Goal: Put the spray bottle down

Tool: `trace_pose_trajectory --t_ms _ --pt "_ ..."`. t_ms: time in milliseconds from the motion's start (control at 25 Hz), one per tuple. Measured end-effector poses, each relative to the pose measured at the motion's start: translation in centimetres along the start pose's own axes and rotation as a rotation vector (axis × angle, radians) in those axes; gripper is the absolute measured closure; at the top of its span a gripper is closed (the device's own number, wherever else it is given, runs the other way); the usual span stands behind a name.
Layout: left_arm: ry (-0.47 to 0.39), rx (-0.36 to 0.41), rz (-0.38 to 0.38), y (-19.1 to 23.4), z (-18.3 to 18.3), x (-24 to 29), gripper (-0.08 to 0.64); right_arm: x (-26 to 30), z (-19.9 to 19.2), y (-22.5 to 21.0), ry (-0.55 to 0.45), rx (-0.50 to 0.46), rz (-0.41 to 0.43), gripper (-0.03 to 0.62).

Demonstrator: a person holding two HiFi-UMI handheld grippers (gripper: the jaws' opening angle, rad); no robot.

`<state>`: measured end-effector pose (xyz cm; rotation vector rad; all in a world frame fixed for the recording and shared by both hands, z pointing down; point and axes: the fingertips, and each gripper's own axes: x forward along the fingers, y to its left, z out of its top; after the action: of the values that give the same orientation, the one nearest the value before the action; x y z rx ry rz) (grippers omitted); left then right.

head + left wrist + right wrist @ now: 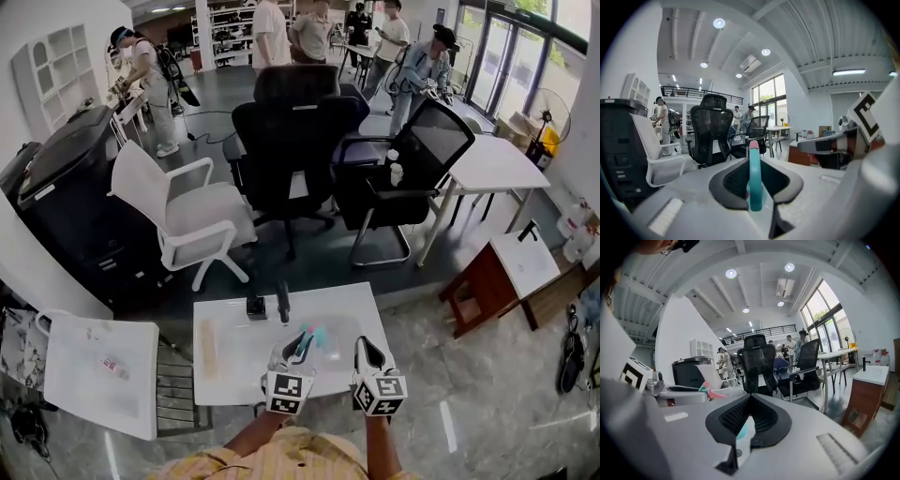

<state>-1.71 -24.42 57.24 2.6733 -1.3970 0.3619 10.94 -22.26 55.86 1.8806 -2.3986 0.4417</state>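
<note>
The left gripper (296,347) is clamped on the teal plastic head of the clear, pink-nozzled spray bottle (754,180), keeping it over the small white square table (234,323), a ready landing spot. The right gripper (367,349) alongside seems closed and empty.

Teal-headed, pink-tipped spray bottle (317,336) gripped in the left claw (300,345).

A black chair (291,141) and a white chair (187,211) stand beyond the table (234,375).
</note>
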Motion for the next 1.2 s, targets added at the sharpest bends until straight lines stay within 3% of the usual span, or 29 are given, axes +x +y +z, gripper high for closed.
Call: trace_pose_trajectory --t_ms 440,1200 --pt "0.018 -0.019 -0.022 2.6 -0.2 5.0 0.489 5.3 1.0 -1.9 0.012 -0.022 -0.046 0.591" --pt "0.09 -0.015 0.1 2.7 0.9 11.4 0.489 10.0 2.5 -7.5 0.042 -0.002 0.086 0.592"
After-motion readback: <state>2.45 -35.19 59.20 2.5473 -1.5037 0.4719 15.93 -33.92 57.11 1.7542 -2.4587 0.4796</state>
